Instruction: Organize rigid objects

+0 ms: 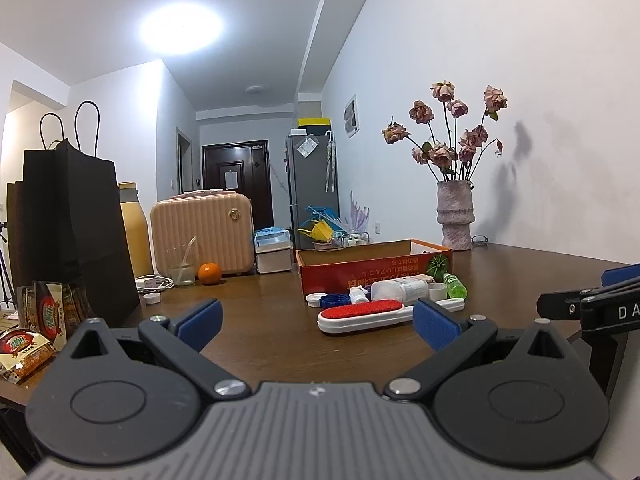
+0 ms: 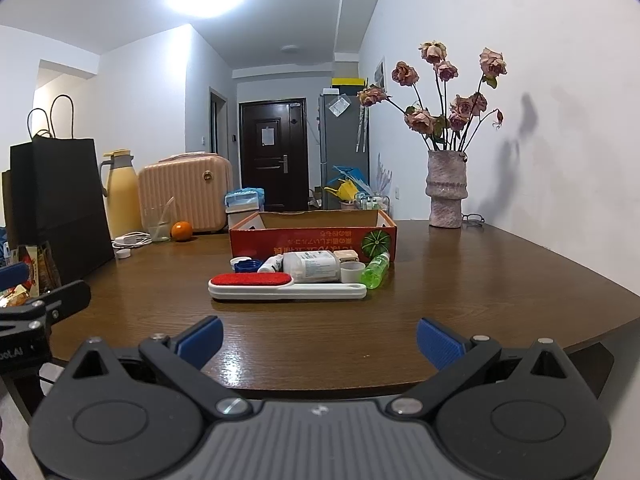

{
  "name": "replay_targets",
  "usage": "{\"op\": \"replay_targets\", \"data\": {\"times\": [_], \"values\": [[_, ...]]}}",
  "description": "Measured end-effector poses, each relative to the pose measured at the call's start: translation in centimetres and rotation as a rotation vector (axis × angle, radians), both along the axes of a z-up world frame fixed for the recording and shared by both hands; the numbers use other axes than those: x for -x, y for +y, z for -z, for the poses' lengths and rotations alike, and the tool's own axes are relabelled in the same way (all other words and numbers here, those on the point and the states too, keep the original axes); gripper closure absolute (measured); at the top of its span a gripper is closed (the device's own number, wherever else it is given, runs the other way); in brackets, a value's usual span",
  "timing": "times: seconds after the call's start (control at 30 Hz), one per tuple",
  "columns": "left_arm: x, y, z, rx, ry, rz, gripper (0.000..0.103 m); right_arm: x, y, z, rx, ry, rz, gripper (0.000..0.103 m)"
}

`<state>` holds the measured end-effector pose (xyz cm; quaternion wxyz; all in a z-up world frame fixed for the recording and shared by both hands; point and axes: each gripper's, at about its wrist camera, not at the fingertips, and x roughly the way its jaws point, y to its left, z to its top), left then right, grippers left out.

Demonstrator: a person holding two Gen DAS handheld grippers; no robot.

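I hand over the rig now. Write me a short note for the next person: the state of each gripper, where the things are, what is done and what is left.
Left gripper: open, holds nothing, low over the near table edge.
Right gripper: open, holds nothing, beside it on the right.
Things: the lint brush lies flat in front of the cardboard box. Behind the brush lie the white bottle, small spray bottle, green bottle, blue cap and white cup.
Done: nothing appears moved yet; the inside of the box is not visible.
Left: probably to put these items in the box, nearest the brush first.
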<state>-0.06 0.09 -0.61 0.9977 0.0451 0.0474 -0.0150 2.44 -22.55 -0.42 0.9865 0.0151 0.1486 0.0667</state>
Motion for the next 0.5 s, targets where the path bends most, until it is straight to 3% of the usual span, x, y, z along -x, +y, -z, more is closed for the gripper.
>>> {"op": "replay_targets", "data": {"times": [0.27, 0.5], "values": [[-2.7, 0.4, -0.2, -0.028, 0.011, -0.003, 0.000, -2.3, 0.0, 1.5, 0.016, -0.001, 0.047, 0.000], [-9.2, 0.7, 0.9, 0.069, 0.058, -0.076, 0.000, -9.0, -0.6, 3.5, 0.041, 0.038, 0.046, 0.000]]}}
